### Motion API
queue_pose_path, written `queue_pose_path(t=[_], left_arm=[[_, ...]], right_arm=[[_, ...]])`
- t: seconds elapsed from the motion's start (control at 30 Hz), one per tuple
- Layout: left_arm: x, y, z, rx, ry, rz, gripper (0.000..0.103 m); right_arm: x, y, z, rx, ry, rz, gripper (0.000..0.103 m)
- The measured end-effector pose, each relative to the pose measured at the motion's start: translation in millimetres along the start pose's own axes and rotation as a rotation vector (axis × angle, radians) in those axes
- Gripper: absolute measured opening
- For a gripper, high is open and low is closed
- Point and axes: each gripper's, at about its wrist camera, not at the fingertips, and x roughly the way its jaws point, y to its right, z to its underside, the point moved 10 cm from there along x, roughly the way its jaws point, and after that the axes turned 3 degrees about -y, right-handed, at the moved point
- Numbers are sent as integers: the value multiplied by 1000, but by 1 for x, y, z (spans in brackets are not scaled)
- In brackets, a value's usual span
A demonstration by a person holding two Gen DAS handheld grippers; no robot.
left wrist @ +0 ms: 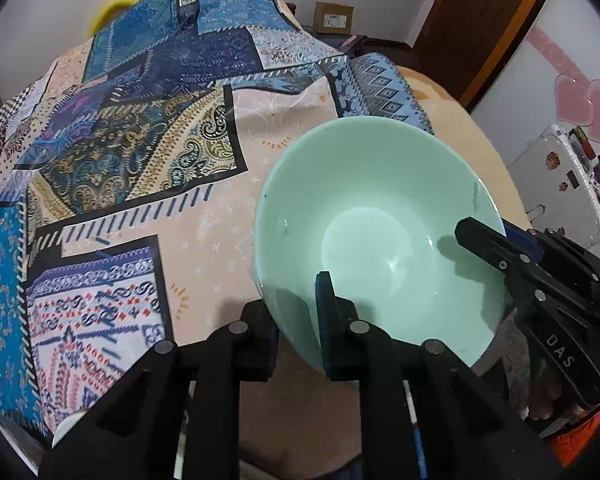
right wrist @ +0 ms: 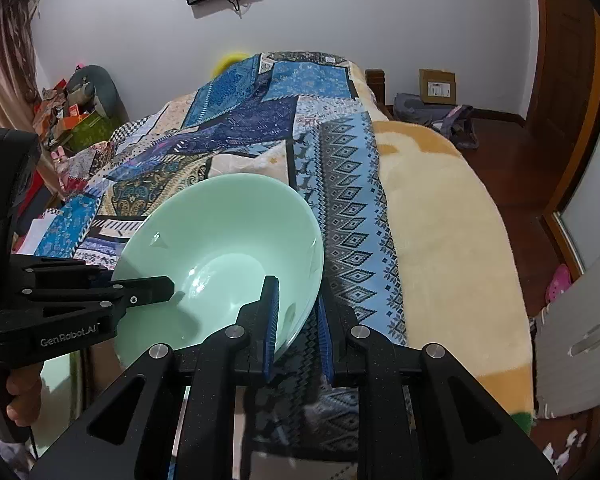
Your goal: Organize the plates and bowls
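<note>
**Left wrist view: both grippers clamp one bowl's rim**

Left wrist view shows the green bowl [left wrist: 376,236] tilted above the bed [left wrist: 140,140], the left gripper [left wrist: 300,320] clenched on its near rim, one finger inside and one outside. The right gripper [right wrist: 296,328] grasps the opposite rim, so the bowl hangs between both hands, equally near each. No other dishes show clearly. Readable writing: "DAS" on the right gripper's body, "GenRobot.AI" on the left's.
</note>
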Motion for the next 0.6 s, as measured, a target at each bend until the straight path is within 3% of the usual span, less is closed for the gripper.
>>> queue_pose_path(t=[0.6], left_arm=[[-106, -16, 35, -27, 124, -36, 16]], right_arm=[[-67, -63, -8, -19, 104, -51, 16]])
